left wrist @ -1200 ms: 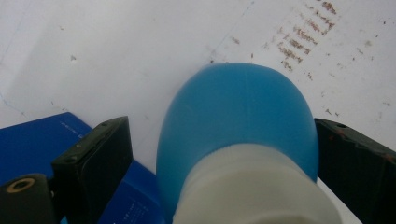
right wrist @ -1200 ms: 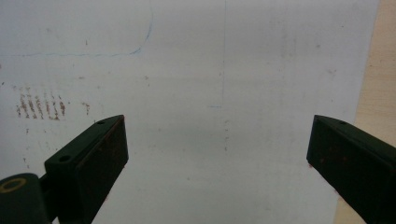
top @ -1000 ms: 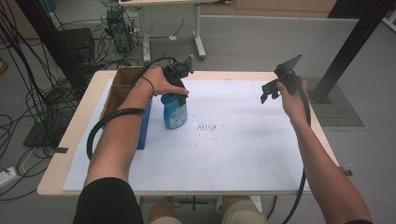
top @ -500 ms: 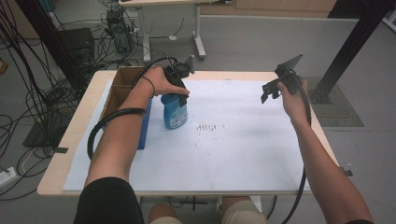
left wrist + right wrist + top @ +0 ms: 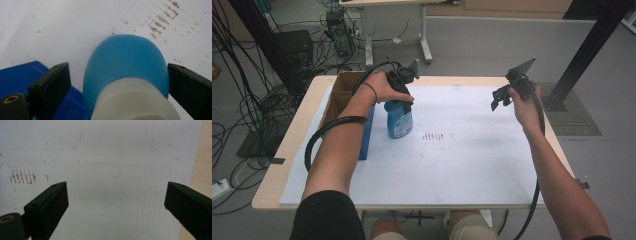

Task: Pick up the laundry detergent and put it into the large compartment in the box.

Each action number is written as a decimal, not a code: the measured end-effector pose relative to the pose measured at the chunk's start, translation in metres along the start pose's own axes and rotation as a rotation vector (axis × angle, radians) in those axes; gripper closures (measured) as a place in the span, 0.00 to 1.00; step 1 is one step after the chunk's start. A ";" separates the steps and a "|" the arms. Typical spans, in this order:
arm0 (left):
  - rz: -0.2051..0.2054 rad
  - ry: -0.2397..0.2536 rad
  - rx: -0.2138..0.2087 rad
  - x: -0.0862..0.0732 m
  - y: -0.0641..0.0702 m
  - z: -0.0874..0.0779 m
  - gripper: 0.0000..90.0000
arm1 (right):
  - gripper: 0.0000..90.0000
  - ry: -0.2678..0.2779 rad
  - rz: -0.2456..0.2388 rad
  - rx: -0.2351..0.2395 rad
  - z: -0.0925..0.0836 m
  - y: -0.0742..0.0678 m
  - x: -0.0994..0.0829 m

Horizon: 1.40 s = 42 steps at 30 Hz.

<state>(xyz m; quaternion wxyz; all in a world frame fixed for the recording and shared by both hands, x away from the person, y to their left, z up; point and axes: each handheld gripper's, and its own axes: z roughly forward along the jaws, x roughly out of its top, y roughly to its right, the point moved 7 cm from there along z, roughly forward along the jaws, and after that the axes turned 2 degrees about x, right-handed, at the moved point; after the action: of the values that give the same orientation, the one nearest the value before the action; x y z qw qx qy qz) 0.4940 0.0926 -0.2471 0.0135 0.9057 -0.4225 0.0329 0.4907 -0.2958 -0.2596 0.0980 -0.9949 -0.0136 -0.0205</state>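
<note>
Left gripper view | my left gripper (image 5: 117,82) jaws spread around blue bottle (image 5: 127,62), gaps both sides | my right gripper (image 5: 116,202) open above white sheet (image 5: 105,170)

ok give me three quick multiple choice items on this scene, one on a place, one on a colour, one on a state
1. Where does the bottle stand?
A. inside the cardboard box
B. on the white sheet, beside the blue book
C. on the floor

2. What colour is the bottle's body?
A. red
B. green
C. blue

3. How are the jaws of the left gripper set?
A. wide apart, either side of the bottle's top
B. shut on the book
C. shut on nothing

Answers:
1 B: the high view shows it upright on the white sheet, next to the blue book.
2 C: both views show a blue body under a white cap.
3 A: the left gripper view shows a gap between one jaw and the bottle.
</note>
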 end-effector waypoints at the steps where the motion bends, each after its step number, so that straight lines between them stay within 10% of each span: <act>1: 0.000 0.000 0.001 0.000 0.000 0.000 0.08 | 0.06 0.002 0.001 0.001 0.000 0.000 0.000; 42: 0.008 -0.010 -0.002 0.000 0.002 0.002 0.13 | 0.06 0.005 0.000 0.001 -0.002 0.000 -0.002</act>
<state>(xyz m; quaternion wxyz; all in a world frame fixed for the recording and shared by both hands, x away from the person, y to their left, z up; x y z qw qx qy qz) 0.4931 0.0913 -0.2491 0.0123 0.9041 -0.4261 0.0282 0.4892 -0.2966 -0.2580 0.0984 -0.9948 -0.0132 -0.0231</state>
